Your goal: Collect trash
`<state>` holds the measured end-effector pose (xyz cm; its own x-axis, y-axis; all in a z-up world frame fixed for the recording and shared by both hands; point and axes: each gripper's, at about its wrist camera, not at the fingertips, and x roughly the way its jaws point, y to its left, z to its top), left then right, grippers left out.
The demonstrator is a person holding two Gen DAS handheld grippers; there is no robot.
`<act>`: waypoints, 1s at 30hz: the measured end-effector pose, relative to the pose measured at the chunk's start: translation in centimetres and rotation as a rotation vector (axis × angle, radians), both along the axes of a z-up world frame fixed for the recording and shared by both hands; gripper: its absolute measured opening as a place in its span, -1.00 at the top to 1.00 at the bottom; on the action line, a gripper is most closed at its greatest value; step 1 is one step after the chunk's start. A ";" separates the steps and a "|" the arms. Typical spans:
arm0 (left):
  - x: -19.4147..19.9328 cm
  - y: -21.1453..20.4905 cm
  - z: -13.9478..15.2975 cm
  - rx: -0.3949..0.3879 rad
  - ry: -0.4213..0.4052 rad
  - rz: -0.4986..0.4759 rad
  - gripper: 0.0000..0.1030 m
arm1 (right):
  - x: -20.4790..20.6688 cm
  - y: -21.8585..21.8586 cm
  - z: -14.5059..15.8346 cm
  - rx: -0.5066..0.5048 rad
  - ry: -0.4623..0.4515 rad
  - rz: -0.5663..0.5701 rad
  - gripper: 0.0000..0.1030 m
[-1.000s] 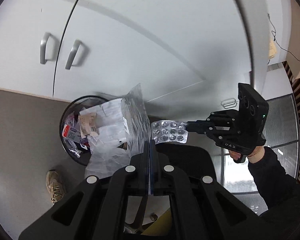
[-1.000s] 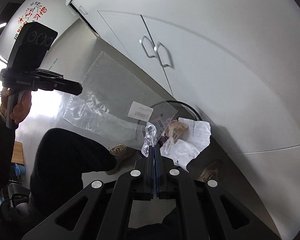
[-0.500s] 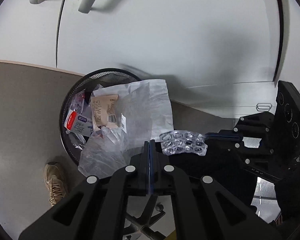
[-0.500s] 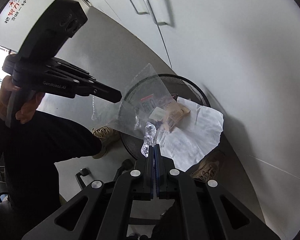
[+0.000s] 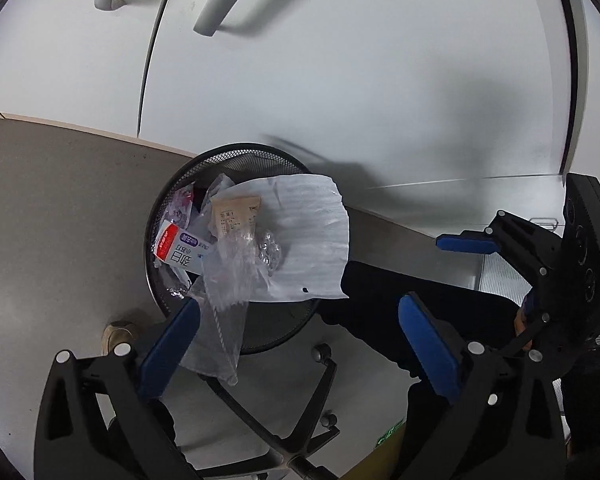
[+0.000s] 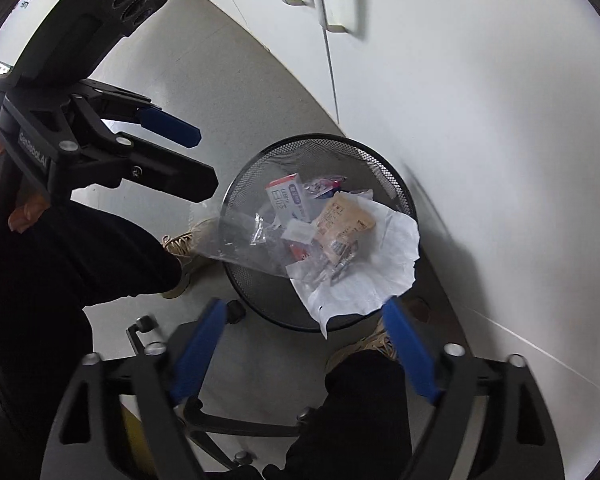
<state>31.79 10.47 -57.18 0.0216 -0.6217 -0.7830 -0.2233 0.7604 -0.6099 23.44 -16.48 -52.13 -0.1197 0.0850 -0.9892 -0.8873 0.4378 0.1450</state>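
Note:
A black mesh trash bin [image 5: 172,196] [image 6: 384,172] stands on the grey floor, full of trash. A clear plastic bag [image 5: 224,280] [image 6: 244,240] lies over its near rim. A silver blister pack [image 5: 270,250] [image 6: 340,264] rests on white paper [image 5: 312,232] [image 6: 384,248] beside a red and white carton [image 5: 180,250] [image 6: 290,200] and a brown packet [image 5: 236,214] [image 6: 346,220]. My left gripper [image 5: 296,320] [image 6: 180,152] is open and empty above the bin. My right gripper [image 6: 304,328] [image 5: 460,276] is open and empty too.
White cabinet doors with grey handles [image 5: 216,8] [image 6: 336,0] rise right behind the bin. A chair base with casters [image 5: 320,354] [image 6: 140,326] stands under the grippers. The person's black-trousered legs [image 6: 80,256] and tan shoes [image 5: 118,334] [image 6: 188,244] are beside the bin.
Both grippers have opened. The plastic bag has left the left gripper and the blister pack the right one; both now lie in the bin. Both views have moved closer over the bin.

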 end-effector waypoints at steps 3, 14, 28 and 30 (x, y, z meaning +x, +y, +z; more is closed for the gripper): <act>-0.3 0.0 0.0 -0.002 0.020 0.003 -0.91 | -0.1 -0.2 0.6 0.013 0.002 -0.021 -0.84; -1.3 -0.4 1.5 0.131 -0.007 0.006 -0.91 | -1.2 -0.2 2.6 0.004 -0.041 0.010 -0.84; -3.9 -1.4 5.3 0.174 -0.038 0.026 -0.91 | -3.2 -0.6 4.9 0.021 -0.087 0.032 -0.84; -4.0 -1.7 5.8 0.192 -0.043 0.013 -0.92 | -3.4 -0.7 5.2 0.026 -0.097 0.036 -0.84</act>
